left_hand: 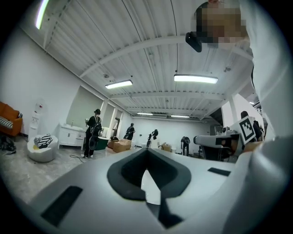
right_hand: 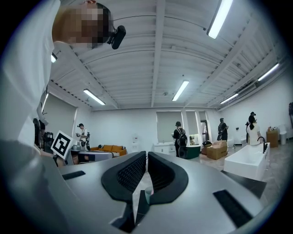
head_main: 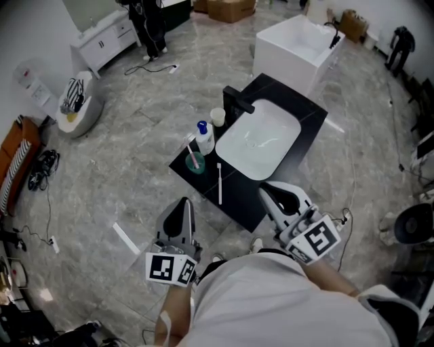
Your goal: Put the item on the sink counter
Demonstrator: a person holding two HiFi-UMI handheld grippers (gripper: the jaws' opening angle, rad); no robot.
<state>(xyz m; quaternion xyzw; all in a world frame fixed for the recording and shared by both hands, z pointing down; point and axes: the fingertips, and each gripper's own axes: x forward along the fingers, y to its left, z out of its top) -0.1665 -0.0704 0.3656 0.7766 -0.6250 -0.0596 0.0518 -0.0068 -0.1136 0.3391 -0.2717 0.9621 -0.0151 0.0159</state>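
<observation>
Hovering clenched, empty, at 6 o'clock of worktop [head_main: 234,200]: left hand-held gripper [head_main: 183,203], right hand-held gripper [head_main: 268,193]. Lying flat at 8 o'clock of sink [head_main: 261,146], toothbrush [head_main: 219,183]; seemingly placed already, hence nothing gripped.

A bathtub [head_main: 288,59], cardboard box [head_main: 230,8] and cabinet [head_main: 105,41] stand around.

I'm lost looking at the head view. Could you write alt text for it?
Seen from above, a black sink counter with a white basin holds a white toothbrush, a bottle and a cup. A person holds the left gripper and right gripper near its front edge, both empty.
</observation>
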